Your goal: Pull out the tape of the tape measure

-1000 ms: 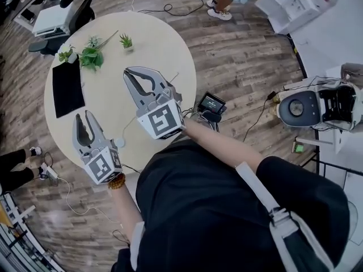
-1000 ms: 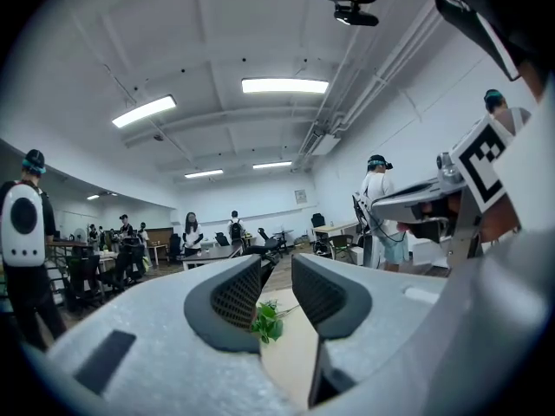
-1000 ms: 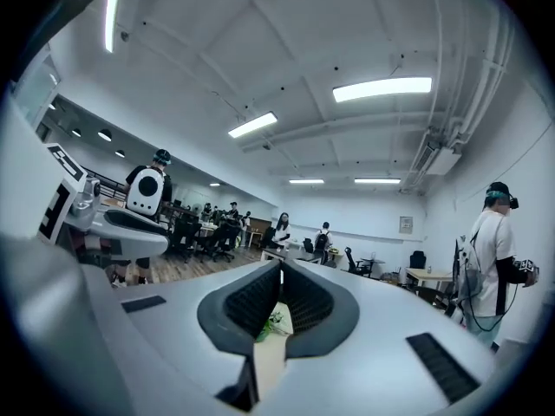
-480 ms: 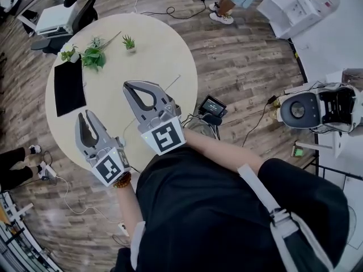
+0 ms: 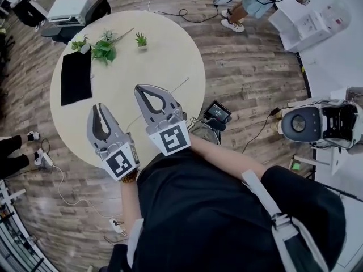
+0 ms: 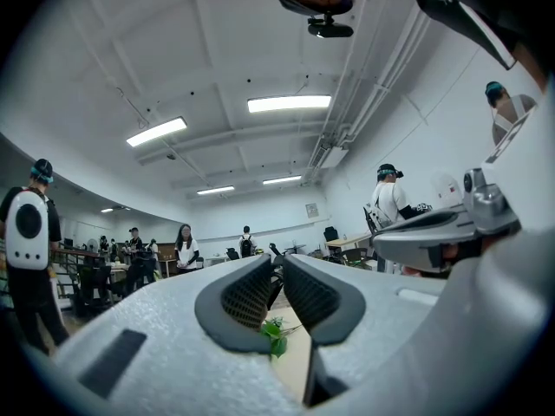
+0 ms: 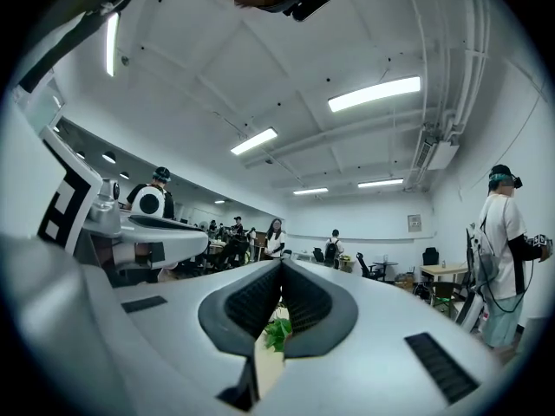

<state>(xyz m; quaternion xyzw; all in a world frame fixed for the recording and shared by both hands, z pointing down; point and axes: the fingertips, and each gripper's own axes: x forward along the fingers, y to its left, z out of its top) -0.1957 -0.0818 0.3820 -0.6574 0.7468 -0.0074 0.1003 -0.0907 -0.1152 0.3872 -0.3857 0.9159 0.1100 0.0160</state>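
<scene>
- Left gripper [image 5: 101, 107] hangs over the near-left edge of the round pale wooden table [image 5: 170, 44]. Its jaws are almost together with a slim gap and have just been closing; nothing is between them.
- Right gripper [image 5: 138, 88] is just to the right of it, over the near half of the table, jaws pressed together and empty.
- Tape measure: I can't pick out the case in any view. A thin pale strip [image 5: 180, 85] on the table right of the right gripper may be its tape, unsure.
- Far left: black rectangular mat [image 5: 76, 78] and small green potted plants [image 5: 103, 50].
- Judgement: no grip yet.
- To do it well: spread both claws, pin the case with one, pinch the tape end with the other, and pull level and straight, not twisting.
</scene>
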